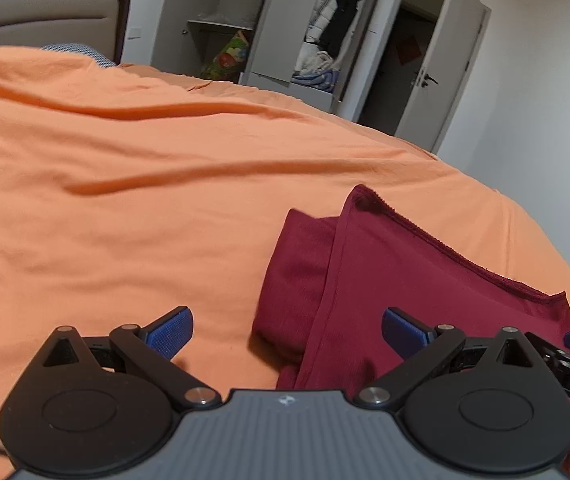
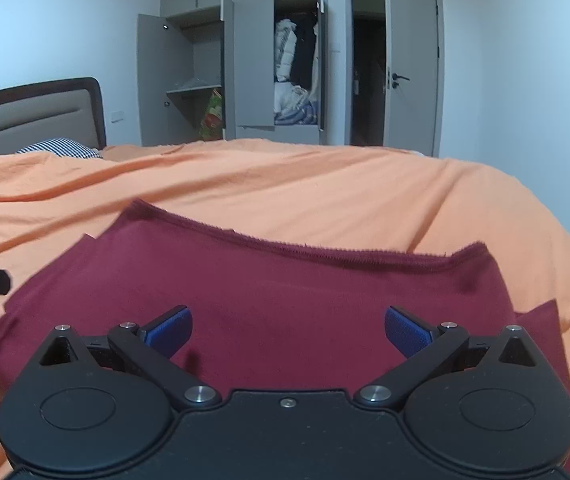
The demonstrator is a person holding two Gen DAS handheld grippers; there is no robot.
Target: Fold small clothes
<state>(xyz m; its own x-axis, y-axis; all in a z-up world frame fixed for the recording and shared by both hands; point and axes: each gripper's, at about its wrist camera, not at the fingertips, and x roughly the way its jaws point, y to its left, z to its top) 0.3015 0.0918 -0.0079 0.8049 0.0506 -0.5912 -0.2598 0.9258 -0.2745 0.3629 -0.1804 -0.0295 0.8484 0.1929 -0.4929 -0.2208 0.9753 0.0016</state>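
Maroon garment [image 2: 269, 304] lies part-folded on the bed [image 1: 125, 200]. Left gripper [image 1: 287, 330] and right gripper [image 2: 288, 330] hover, fingers spread, empty. Best pinch both near corners together, lift evenly, fold toward far hem.

Your garment [image 2: 285, 300] is dark red knit, lying flat on the bed and folded into a rough rectangle. Its stitched hem runs along the far edge from 10 to 2 o'clock in the right view, slightly raised. In the left view it sits at 4 o'clock, one layer folded over another.
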